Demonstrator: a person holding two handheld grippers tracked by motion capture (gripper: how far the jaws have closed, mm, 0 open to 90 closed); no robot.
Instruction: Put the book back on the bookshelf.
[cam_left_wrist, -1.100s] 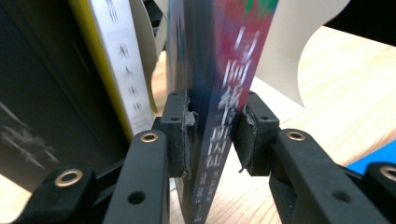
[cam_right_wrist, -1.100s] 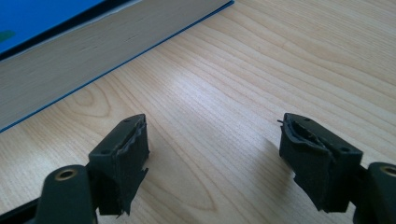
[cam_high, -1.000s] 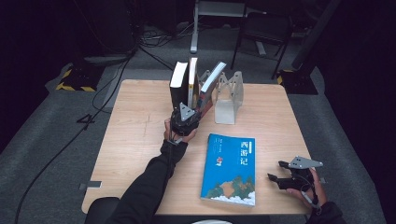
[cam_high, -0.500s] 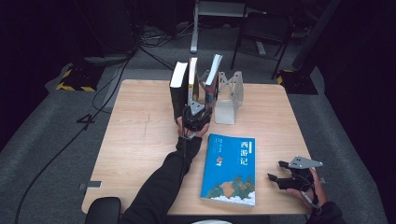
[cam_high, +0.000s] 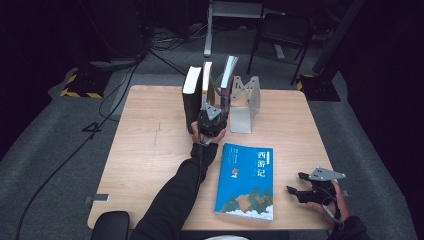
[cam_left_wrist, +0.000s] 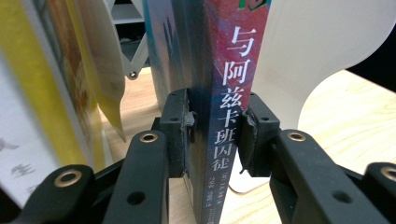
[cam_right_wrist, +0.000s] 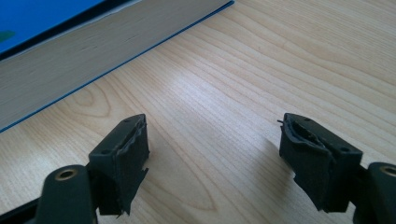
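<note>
Book (cam_left_wrist: 224, 116) spine clamped, left gripper (cam_left_wrist: 217, 133) seemingly tight

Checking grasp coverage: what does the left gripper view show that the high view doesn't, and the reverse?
Left gripper view alone: the left tongs shut on the spine of the upright book, a pad on each side, with the spine's print legible. High view alone: the blue book lying flat on the table, and the open right tongs resting near the table's right edge. Both: the row of upright books and the white bookend beside the gripped one.
</note>
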